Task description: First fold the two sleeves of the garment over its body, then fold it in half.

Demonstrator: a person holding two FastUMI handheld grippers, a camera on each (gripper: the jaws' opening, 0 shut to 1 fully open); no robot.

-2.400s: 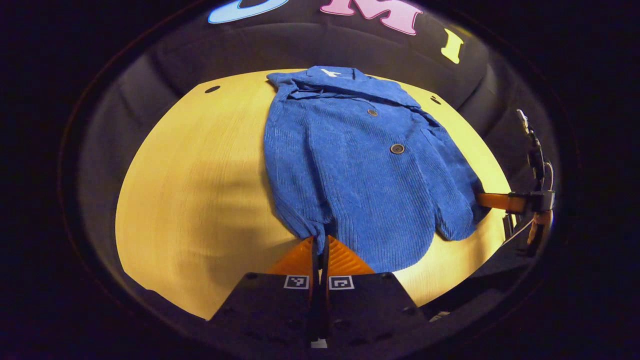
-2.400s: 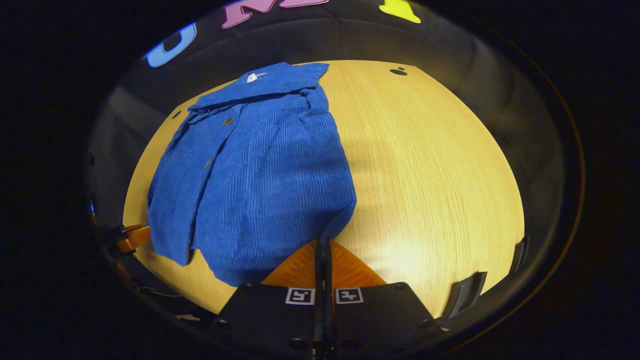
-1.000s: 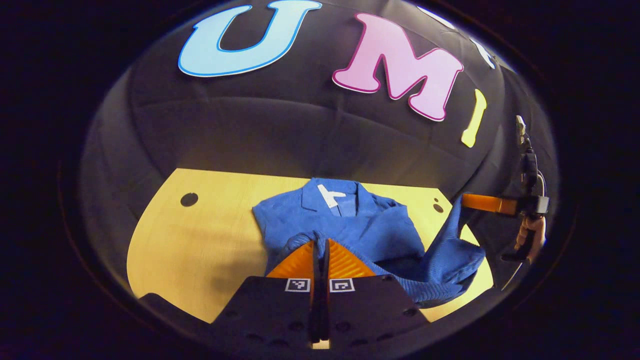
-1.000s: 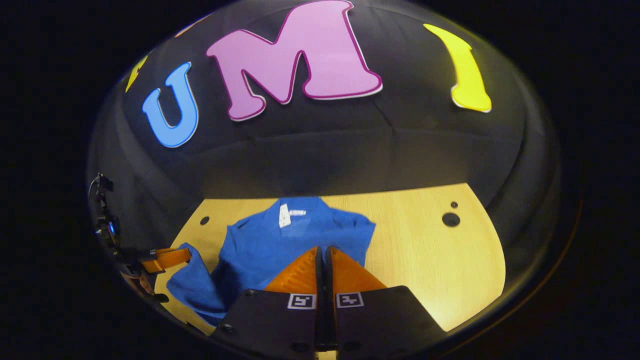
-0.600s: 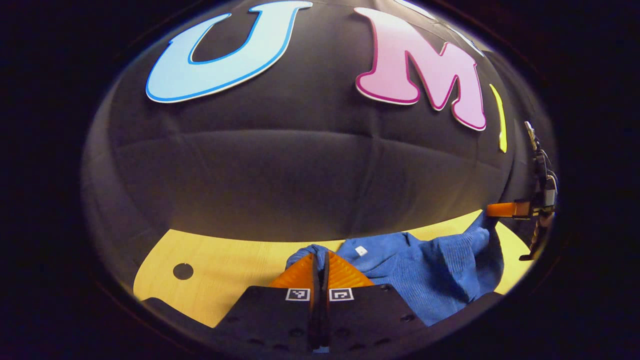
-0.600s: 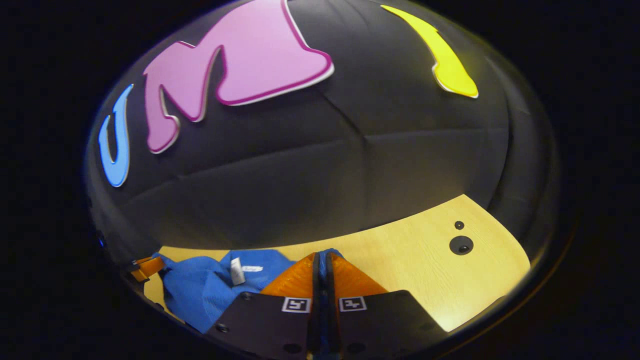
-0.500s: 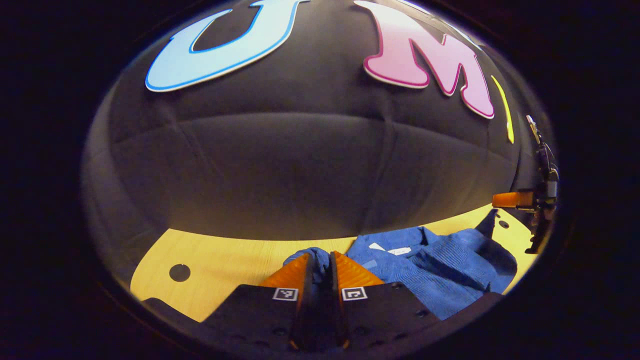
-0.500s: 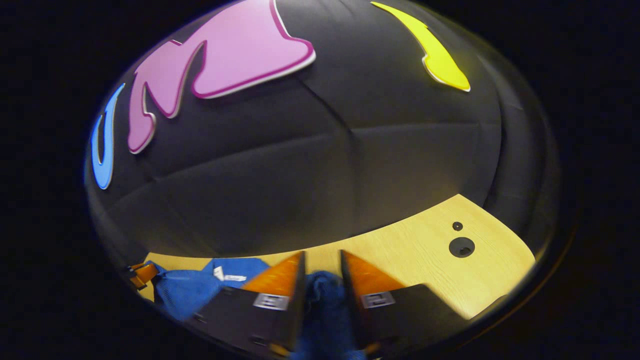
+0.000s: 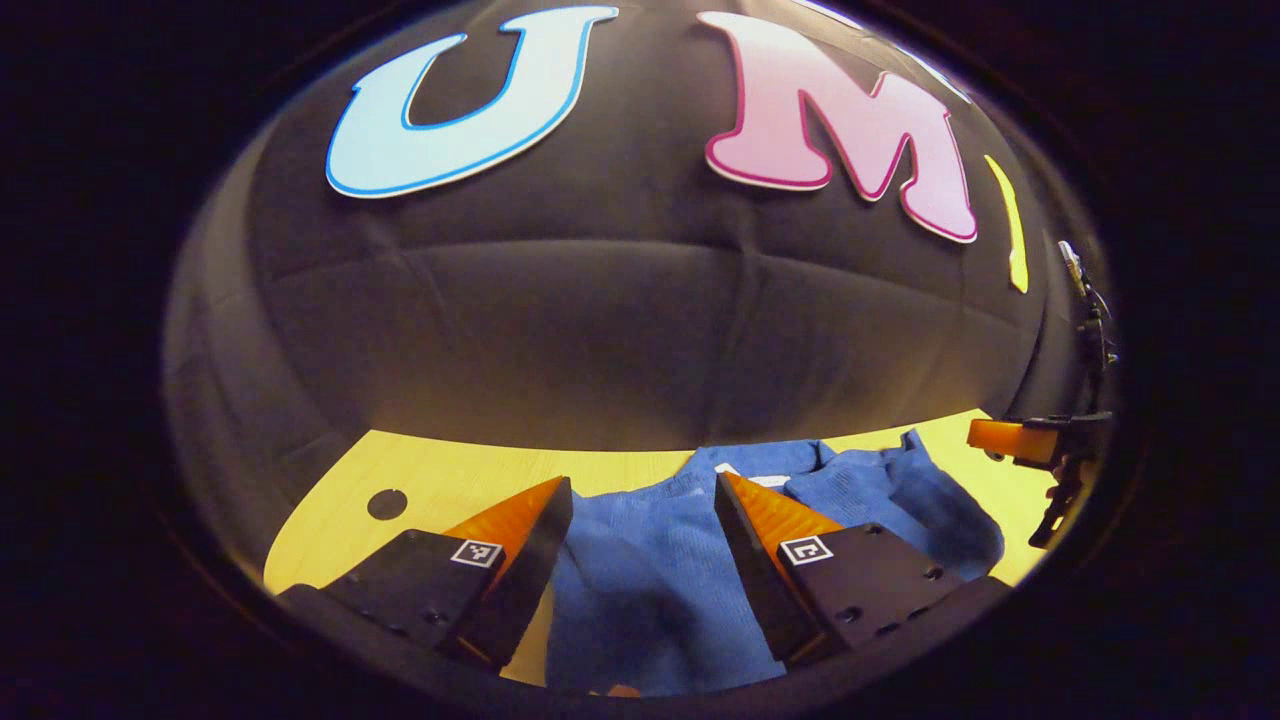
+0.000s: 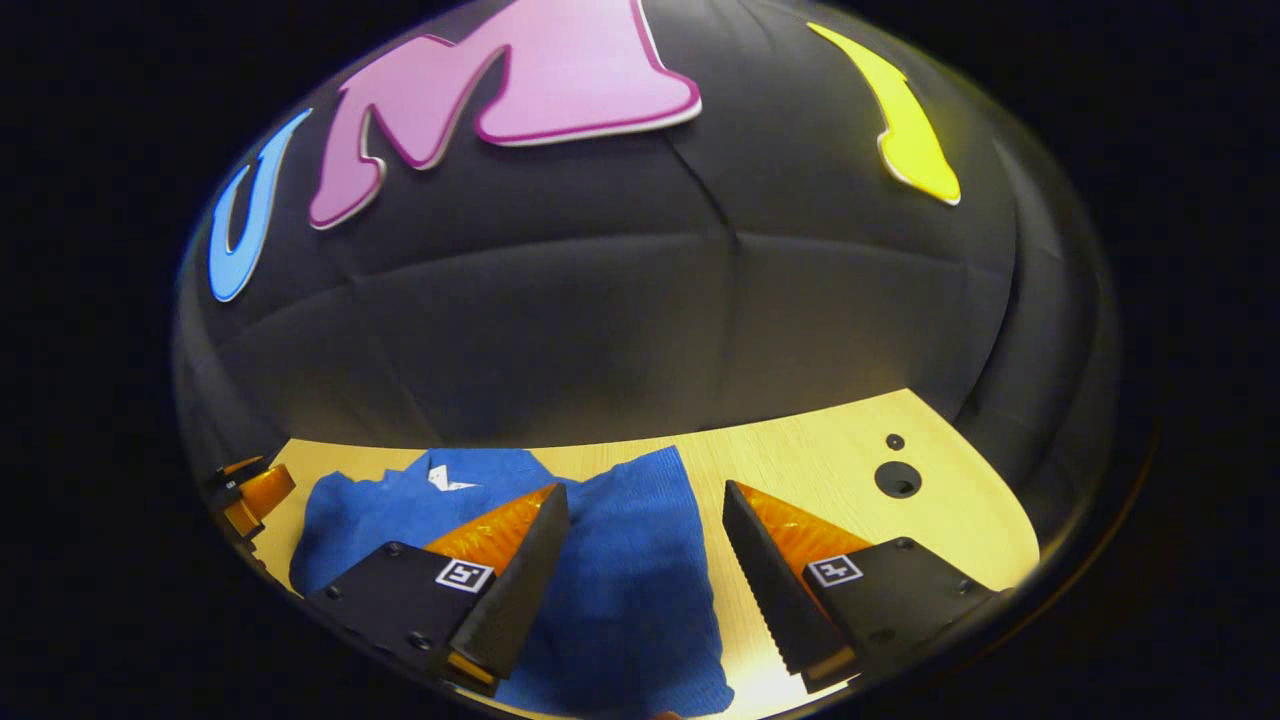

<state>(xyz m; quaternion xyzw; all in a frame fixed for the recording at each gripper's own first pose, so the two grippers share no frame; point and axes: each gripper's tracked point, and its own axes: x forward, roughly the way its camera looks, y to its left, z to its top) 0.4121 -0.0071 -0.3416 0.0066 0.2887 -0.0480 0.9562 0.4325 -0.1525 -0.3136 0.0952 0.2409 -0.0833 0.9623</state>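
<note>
Now both tongs, L [image 9: 640,490] & R [image 10: 645,495], spread wide, let go of garment [image 10: 620,560]; earlier clamped.

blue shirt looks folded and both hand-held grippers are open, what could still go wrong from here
1. The blue shirt lies between the open fingers of the right hand-held gripper; pulling back low could snag the cloth and undo the fold.
2. The same holds for the left hand-held gripper, whose spread fingers straddle the cloth.
3. In the left gripper view the top layer looks rumpled toward its right side, so the fold may sit uneven on the table or spring open.
</note>
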